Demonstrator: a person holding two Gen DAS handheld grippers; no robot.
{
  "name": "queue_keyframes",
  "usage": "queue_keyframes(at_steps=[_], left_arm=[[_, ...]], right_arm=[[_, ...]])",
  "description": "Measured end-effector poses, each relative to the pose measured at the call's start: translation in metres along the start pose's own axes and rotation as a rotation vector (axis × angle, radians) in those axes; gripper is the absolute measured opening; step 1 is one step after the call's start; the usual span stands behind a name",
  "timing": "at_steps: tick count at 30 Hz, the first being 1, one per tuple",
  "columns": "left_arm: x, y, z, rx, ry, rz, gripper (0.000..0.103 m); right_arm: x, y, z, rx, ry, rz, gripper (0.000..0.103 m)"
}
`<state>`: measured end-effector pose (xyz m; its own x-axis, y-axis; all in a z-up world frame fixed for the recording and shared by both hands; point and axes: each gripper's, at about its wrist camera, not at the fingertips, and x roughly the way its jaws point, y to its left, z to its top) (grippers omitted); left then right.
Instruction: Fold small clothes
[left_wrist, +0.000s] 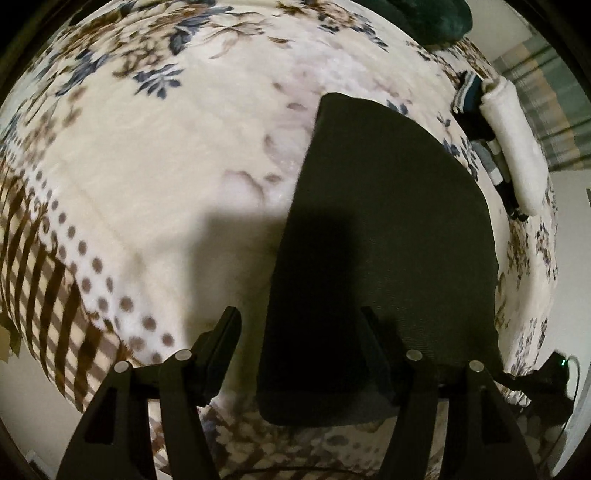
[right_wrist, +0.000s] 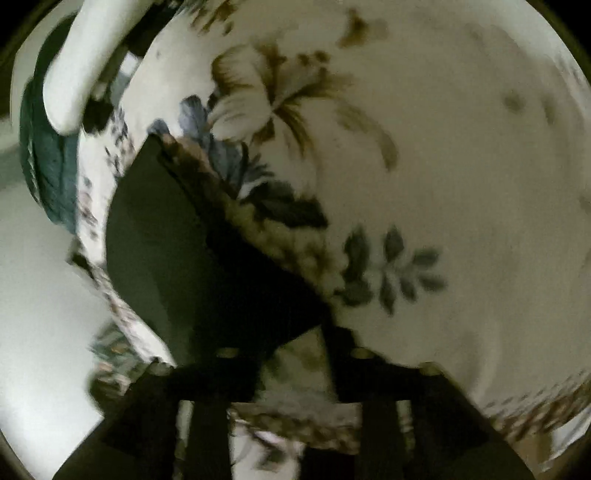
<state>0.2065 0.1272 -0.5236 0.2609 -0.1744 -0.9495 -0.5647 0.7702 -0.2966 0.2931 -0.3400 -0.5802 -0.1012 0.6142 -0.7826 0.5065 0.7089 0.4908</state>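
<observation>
A dark cloth (left_wrist: 384, 236) lies flat on a bed covered by a cream flowered blanket (left_wrist: 155, 155). In the left wrist view it is a smooth, rounded-corner shape running from near the claw up toward the middle of the bed, its near edge close to the blanket's near border. The left claw (left_wrist: 299, 332) hangs just above it with its two fingers spread wide apart, holding nothing; the right-hand finger (left_wrist: 373, 332) sits over the cloth, the other finger over bare blanket beside it.

In the blurred right wrist view the same cloth (right_wrist: 162, 236) lies to the left of the right claw (right_wrist: 291, 339), one edge lined by a brown patterned strip. This claw's fingers also stand apart with blanket (right_wrist: 443, 147) showing between them; whether a finger touches the cloth I cannot tell.

At the far right edge of the bed lie a white fluffy roll (left_wrist: 513, 140) and a row of dark and striped small clothes (left_wrist: 476, 110) beside it.
</observation>
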Motion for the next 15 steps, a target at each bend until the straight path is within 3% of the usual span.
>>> queue_keyframes(at_steps=[2,4,7,11,15], left_arm=[[0.001,0.005,-0.001,-0.016,0.003,-0.008,0.062],[0.002,0.008,-0.002,-0.029,0.01,-0.007,0.062],[0.002,0.011,-0.004,-0.047,0.016,-0.024,0.062],[0.004,0.012,-0.007,-0.044,0.025,-0.031,0.062],[0.004,0.015,-0.01,-0.061,0.029,-0.044,0.062]], right_arm=[[0.007,-0.013,-0.008,0.07,0.018,0.123,0.071],[0.03,-0.024,-0.01,0.178,0.066,0.256,0.071],[0.051,-0.024,-0.008,0.248,0.067,0.367,0.074],[0.064,-0.009,-0.003,0.195,0.032,0.32,0.073],[0.042,-0.004,-0.014,0.139,0.002,0.277,0.074]])
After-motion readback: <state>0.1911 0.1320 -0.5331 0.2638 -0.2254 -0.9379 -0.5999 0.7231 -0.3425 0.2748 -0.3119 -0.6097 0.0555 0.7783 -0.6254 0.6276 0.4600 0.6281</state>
